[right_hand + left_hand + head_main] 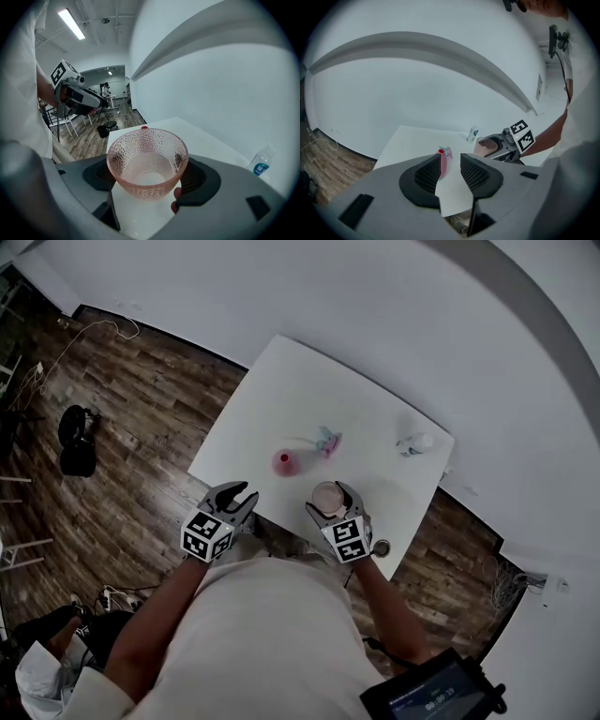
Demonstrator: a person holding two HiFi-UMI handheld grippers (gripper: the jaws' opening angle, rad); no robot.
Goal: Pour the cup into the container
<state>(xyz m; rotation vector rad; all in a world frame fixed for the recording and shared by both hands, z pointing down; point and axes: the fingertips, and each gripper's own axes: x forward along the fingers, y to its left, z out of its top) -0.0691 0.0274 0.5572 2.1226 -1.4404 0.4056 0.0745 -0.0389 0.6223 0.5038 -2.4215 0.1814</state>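
Your table (309,381) is mostly bare, with open white surface toward its far edge. Your left gripper (238,495) hovers at the near edge, jaws spread around nothing. Your right gripper (333,505) pinches the cup (147,161) upright just inside that edge. The container (284,462) stands just beyond, between both grippers. A bottle (413,443) sits by the right corner.

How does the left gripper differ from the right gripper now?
The right gripper is shut on the pink dimpled cup; the left gripper is open and empty. The right gripper is over the table; the left gripper is at its near edge. Both carry a marker cube.
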